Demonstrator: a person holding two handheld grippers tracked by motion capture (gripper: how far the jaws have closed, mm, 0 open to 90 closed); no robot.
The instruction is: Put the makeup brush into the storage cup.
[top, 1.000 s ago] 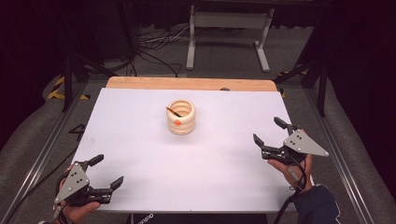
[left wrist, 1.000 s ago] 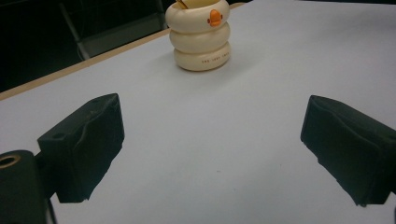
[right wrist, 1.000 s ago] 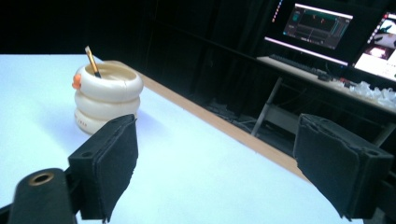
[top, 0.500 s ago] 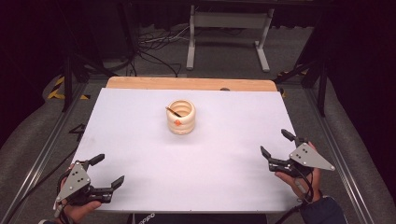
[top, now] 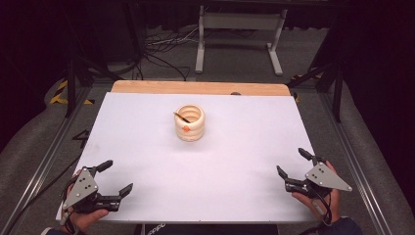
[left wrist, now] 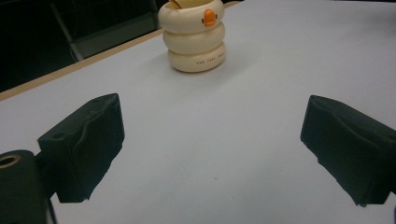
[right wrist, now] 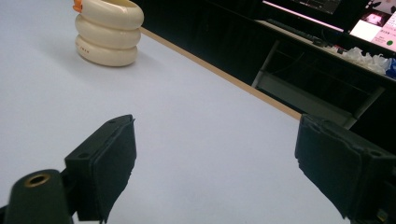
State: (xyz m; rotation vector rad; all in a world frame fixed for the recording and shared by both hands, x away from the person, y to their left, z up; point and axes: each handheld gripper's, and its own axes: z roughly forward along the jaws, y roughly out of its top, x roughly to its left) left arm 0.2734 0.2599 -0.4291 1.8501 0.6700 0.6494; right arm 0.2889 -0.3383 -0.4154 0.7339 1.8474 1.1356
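- The cream ring-stacked cup (top: 189, 123) stands upright near the middle of the white counter (top: 147, 147), a little toward the far side, well apart from both grippers.
- A thin stick-like thing (top: 181, 117) leans inside the cup, its end poking above the rim; I cannot tell what it is.
- The cup carries a small orange duck-like knob (left wrist: 210, 17) on its top ring, with small lettering on the bottom ring, too small to read.
- The left gripper (top: 116, 176) sits low at the near left corner, held in a hand (top: 83, 218); its fingers (left wrist: 86, 142) are spread wide with nothing between them.
- The right gripper (top: 293, 162) sits at the near right edge, its fingers (right wrist: 105, 163) likewise wide apart and empty, pointed roughly toward the cup.
- To my eye, either nothing has started or the work is finished: both grippers sit at rest, touching nothing.
- If anything is left, it would be a reach across bare counter to the cup.
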